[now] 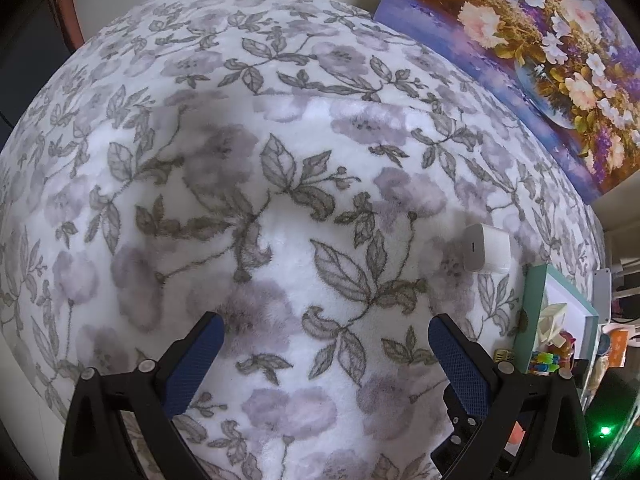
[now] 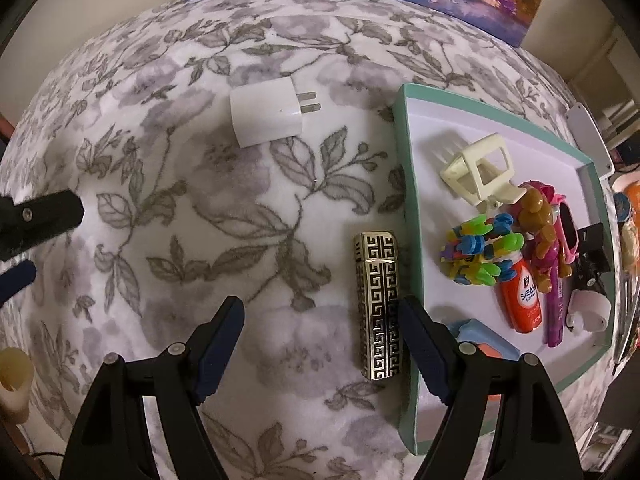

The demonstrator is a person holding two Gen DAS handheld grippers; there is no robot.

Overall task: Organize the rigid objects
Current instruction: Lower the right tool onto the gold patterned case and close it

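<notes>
Right wrist view: the right gripper hangs with fingers spread, empty, over the lighter lying just left of the tray. Likely hard, smooth and slippery metal, best pinched across its long flat sides. Farther off lies the light charger. The left gripper is spread too, empty.

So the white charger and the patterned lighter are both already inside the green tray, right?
Not quite. The right wrist view shows the white charger and the patterned lighter both lying on the floral blanket, outside the green tray, the lighter just beside its left wall.
</notes>
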